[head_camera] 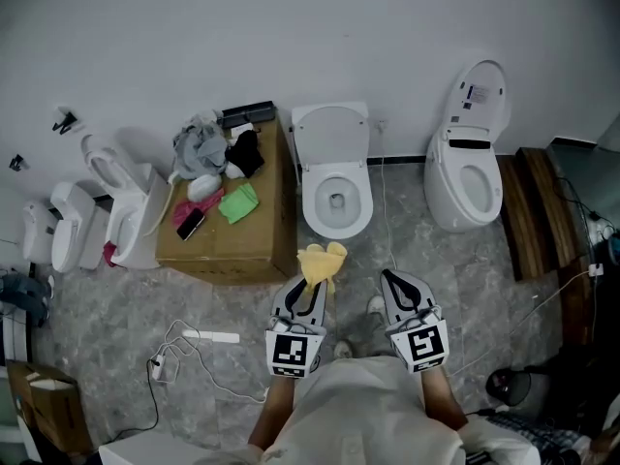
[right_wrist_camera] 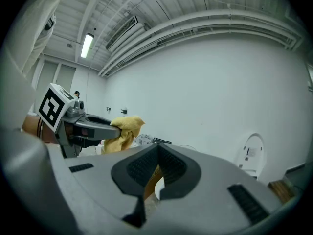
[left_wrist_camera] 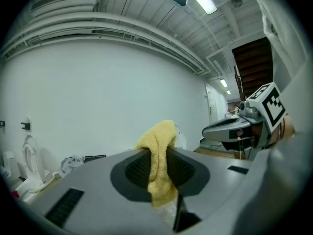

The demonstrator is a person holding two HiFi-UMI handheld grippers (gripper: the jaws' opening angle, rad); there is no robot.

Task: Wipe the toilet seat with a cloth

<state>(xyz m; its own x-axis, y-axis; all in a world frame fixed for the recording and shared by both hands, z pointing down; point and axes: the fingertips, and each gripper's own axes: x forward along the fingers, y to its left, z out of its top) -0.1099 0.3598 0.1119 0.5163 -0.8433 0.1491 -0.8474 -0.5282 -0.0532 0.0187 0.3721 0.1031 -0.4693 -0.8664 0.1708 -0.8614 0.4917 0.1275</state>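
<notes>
Two tongs, one cloth, one seat to wipe; entries as follows.

Item, cloth: yellow and bunched, pinched in my left tongs. The left gripper view shows the jaws closed on it, with a fold rising above the tips and the rest hanging below them. It sits just on the near side of the bowl, and I see no contact with the porcelain.

Item, toilet seat: white ring on the middle toilet, straight ahead of me, with the lid raised against the far wall. It looks dry and untouched.

Item, right tongs: jaws pressed together at the tips with nothing between them, as the right gripper view shows. They sit to the right of the left pair, near it but apart.

Progress, by my reckoning: the cloth is in hand and that is all that is done. No wiping has begun, so the whole ring is left to do, near edge, both sides and far edge.

Pose: both tongs are held low in front of my body, side by side, tips pointing away from me towards the far wall. The left pair lines up with the near rim of the bowl. The right pair points at the floor between this toilet and the second toilet on the right.

Also present: a cardboard box to the left of the bowl, strewn with clothes.
</notes>
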